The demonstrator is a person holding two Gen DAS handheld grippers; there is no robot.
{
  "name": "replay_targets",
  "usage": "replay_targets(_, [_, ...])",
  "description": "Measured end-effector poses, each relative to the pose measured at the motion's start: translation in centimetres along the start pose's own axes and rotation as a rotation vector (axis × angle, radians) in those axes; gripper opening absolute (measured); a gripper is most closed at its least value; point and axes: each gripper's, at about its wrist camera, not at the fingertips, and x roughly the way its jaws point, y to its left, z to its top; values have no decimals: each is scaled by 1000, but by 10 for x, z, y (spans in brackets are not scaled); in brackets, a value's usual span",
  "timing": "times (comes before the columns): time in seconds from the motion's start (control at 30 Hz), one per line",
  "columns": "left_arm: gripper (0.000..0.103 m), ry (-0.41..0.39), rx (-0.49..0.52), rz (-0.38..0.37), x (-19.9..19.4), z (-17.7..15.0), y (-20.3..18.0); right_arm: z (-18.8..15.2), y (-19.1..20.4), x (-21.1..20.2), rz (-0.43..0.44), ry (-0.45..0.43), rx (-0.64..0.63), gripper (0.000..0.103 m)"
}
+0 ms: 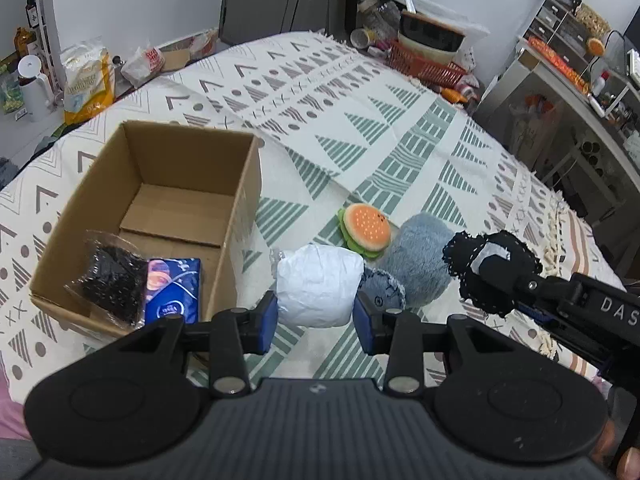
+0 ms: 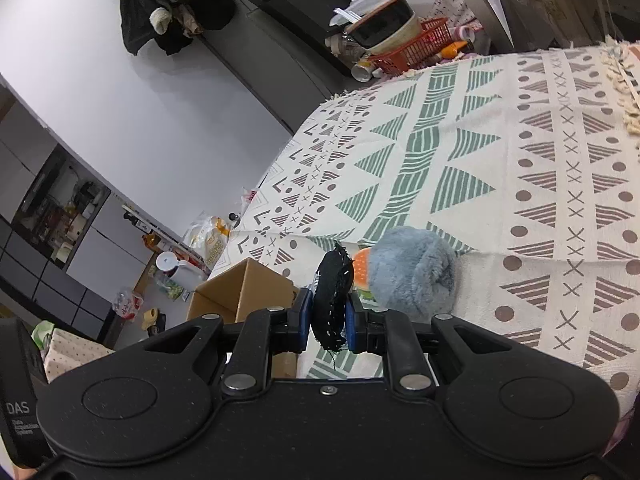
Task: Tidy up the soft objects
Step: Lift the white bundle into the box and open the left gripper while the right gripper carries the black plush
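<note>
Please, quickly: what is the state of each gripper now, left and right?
Left gripper: open, holding nothing, jaws on either side of the white soft bundle.
Right gripper: closed on a black fabric piece.

Readable lettering: only "DAS", seen twice.

In the left wrist view, white letters "DAS" stand on the black arm of the right hand-held gripper, right of the cardboard box. In the right wrist view, "DAS" heads a black device body left of the box; its smaller lines, like the blue packet print, are unreadable.
</note>
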Motion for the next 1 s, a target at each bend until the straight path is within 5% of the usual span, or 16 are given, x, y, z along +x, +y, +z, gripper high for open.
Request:
replay_targets(0.5, [39, -57, -36, -32, -25, 12, 19, 0, 33, -2, -39, -23, -58, 18])
replay_targets(1.0, [39, -91, -104, -25, -32, 27, 59, -4, 68, 22, 33, 8, -89, 19])
